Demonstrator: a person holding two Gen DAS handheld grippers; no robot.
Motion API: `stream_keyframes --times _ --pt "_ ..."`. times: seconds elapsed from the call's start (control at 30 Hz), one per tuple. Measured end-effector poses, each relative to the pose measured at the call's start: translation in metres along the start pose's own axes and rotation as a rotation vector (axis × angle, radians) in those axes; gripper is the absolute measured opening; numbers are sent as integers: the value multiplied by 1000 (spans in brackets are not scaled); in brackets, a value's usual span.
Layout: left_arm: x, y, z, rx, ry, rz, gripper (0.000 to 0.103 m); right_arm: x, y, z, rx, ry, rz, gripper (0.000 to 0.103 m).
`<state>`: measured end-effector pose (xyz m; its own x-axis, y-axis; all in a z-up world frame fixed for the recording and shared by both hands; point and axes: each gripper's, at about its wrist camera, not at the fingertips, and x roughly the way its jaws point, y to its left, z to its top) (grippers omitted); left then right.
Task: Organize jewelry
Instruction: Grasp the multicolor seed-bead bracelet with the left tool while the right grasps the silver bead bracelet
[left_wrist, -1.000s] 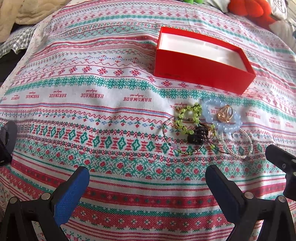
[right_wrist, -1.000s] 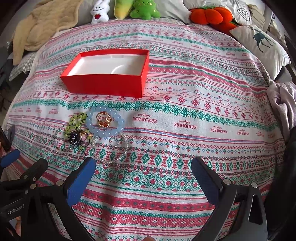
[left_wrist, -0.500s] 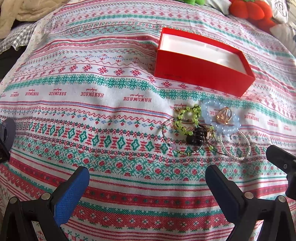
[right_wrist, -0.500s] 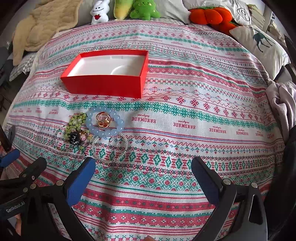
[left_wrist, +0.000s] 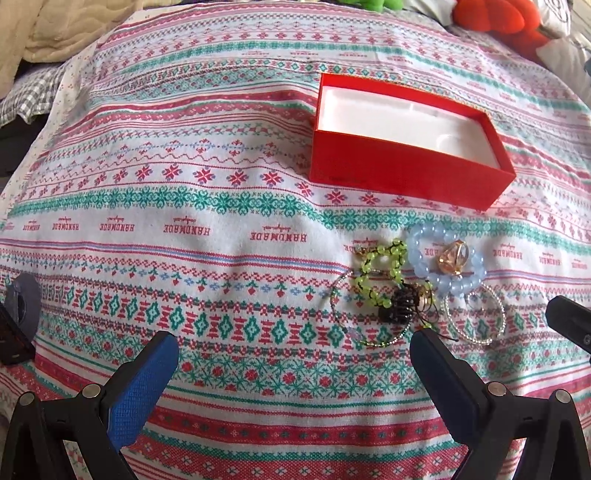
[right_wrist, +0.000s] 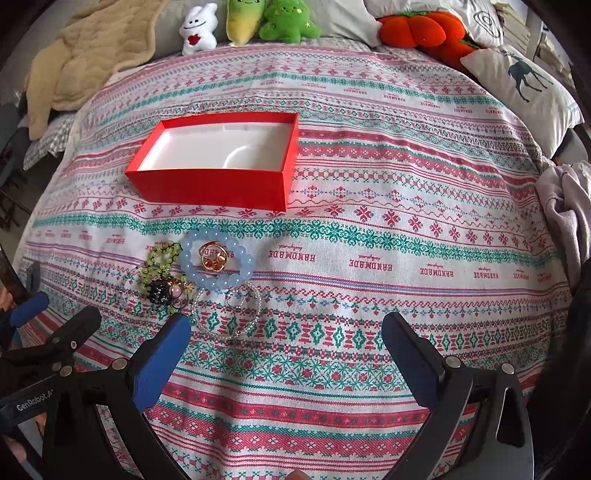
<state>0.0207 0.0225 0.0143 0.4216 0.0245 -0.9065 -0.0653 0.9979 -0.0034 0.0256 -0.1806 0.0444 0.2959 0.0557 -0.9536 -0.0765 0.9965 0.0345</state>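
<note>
A heap of jewelry lies on the patterned bedspread: a pale blue bead bracelet (left_wrist: 445, 260) (right_wrist: 216, 264) with a gold ring (left_wrist: 453, 256) (right_wrist: 214, 256) inside it, a green bead bracelet (left_wrist: 380, 275) (right_wrist: 160, 264), a black charm (left_wrist: 399, 304) (right_wrist: 158, 290) and thin clear-bead hoops (left_wrist: 476, 315) (right_wrist: 227, 314). Behind the heap stands an open red box (left_wrist: 402, 173) (right_wrist: 210, 184) with a white lining and nothing in it. My left gripper (left_wrist: 291, 369) is open, near side and left of the heap. My right gripper (right_wrist: 282, 354) is open, near side and right of it.
Plush toys (right_wrist: 273, 20) and an orange pumpkin cushion (right_wrist: 417, 27) line the far edge of the bed. A beige blanket (right_wrist: 85, 59) lies far left, a deer pillow (right_wrist: 524, 88) far right. The left gripper's black frame (right_wrist: 48, 354) shows in the right wrist view.
The left gripper has drifted slightly forward, so the jewelry and box sit a little lower and nearer in its view. The right view is nearly unchanged. Both grippers remain open.
</note>
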Motion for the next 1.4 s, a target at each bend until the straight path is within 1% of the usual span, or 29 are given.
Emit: stream_keyframes --times 0.13,0.23,0.3,0.33,0.4,0.43,0.47,0.5,0.53,0.57,0.6,0.67,0.7,0.77,0.8,0.83,0.9,0.93,0.97,1.0,1.07,1.13,1.2,1.37,1.4 --pt "3 3 16 4 34 -53 103 1 -5 14 8 37 52 103" --pt "0 7 28 -20 -1 -71 103 -1 -8 25 15 59 93 103" --pt "2 7 33 -5 -23 -87 103 -3 -10 30 16 63 114 103" --pt "5 7 34 0 -20 -99 103 -2 -11 31 12 63 119 103" --pt "13 9 32 8 -8 -122 99 3 -14 32 17 66 142 103" --pt "18 10 30 13 -4 -135 96 7 -18 31 35 71 164 102" --pt "24 13 27 11 6 -155 92 13 -21 29 56 80 187 99" --pt "31 15 25 7 11 -163 89 21 -25 27 79 98 209 94" --pt "38 17 22 -6 21 -171 82 29 -27 25 99 124 224 90" --pt "44 19 21 -24 32 -183 77 37 -29 23 116 151 238 82" --pt "48 20 20 -46 41 -214 76 45 -31 22 130 171 251 76" --pt "53 19 18 -67 47 -270 71 55 -30 18 146 197 258 70" --pt "55 17 17 -69 47 -277 68 59 -28 17 143 205 258 66" --pt "57 10 15 -54 35 -243 48 63 -20 16 114 213 271 60" --pt "58 6 14 -36 23 -217 45 65 -15 15 95 213 273 54" --pt "58 3 14 -19 17 -198 41 66 -10 15 71 214 268 50" --pt "59 -3 13 11 7 -169 29 70 -1 16 17 209 232 37" --pt "59 -5 12 23 5 -160 19 71 3 16 -7 202 209 33" --pt "60 -7 12 33 7 -153 8 72 5 15 -30 195 184 21" --pt "60 -8 11 40 11 -148 3 73 7 15 -51 189 162 12" --pt "60 -9 9 50 14 -137 0 74 9 14 -74 184 156 6" --pt "57 -6 3 49 19 -139 0 72 8 12 -82 187 164 4" --pt "52 0 -3 50 27 -138 0 69 4 8 -90 184 159 4" --pt "36 8 -10 52 14 -146 0 60 -1 2 -104 177 162 3" --pt "33 9 -11 50 8 -151 0 58 -3 1 -105 174 165 2"
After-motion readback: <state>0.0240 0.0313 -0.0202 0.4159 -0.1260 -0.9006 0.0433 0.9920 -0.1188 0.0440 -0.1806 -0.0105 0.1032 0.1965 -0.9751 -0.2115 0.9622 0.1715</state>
